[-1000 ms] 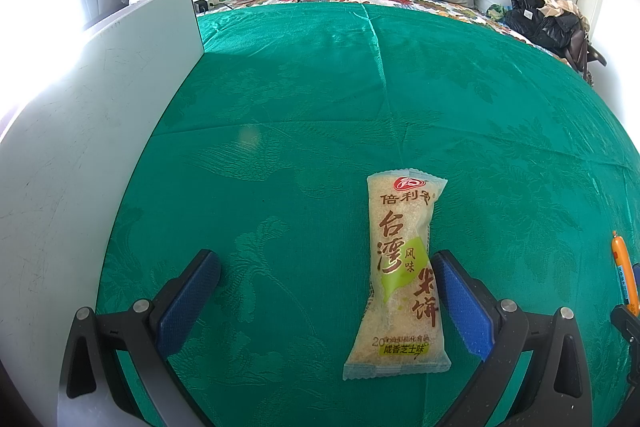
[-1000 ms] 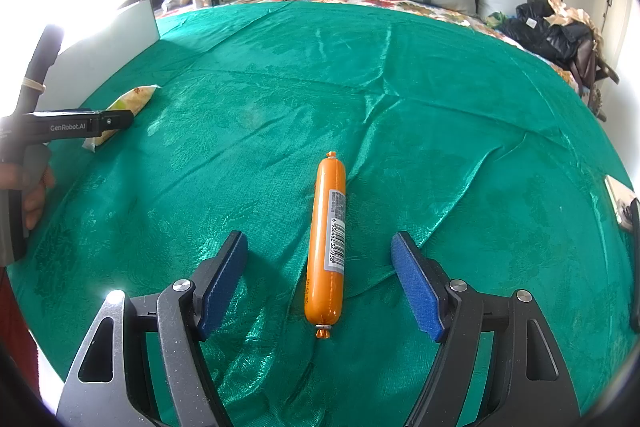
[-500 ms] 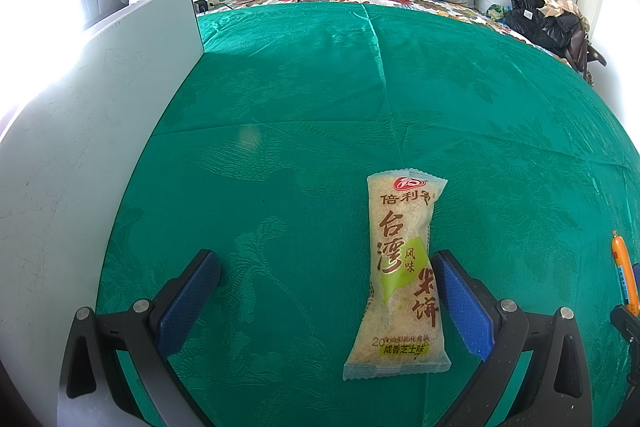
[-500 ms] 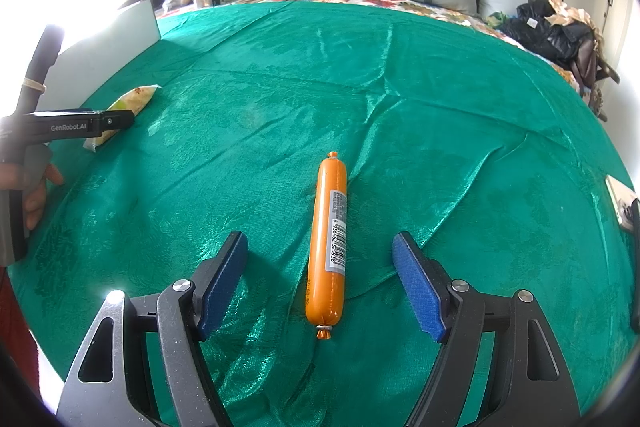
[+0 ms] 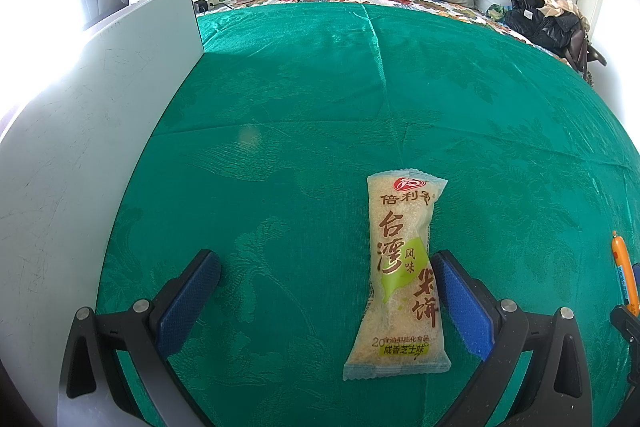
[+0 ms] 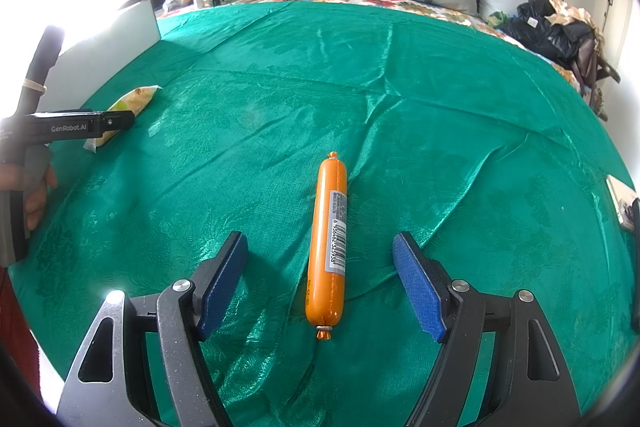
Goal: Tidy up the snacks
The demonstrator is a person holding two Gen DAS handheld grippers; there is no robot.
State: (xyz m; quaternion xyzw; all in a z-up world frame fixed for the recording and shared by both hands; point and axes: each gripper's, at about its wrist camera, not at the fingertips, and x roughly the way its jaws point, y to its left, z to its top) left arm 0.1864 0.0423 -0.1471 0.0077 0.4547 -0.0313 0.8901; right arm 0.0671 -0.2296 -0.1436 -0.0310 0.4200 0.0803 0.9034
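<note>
Two snacks are being straddled on green cloth point(image 6: 440, 99) by open, empty grippers: sausage point(image 6: 327, 239), judged firm and slick, mid-body hold, right gripper point(image 6: 320, 283); cracker pack point(image 5: 402, 275), judged light and brittle, waist hold, left gripper point(image 5: 326, 299).

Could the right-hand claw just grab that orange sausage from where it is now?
Probably yes. The right gripper is open, its blue pads either side of the orange sausage, which lies alone and lengthwise between them on the green cloth. Nothing covers or crowds it; the rice cracker packet lies well away.
</note>
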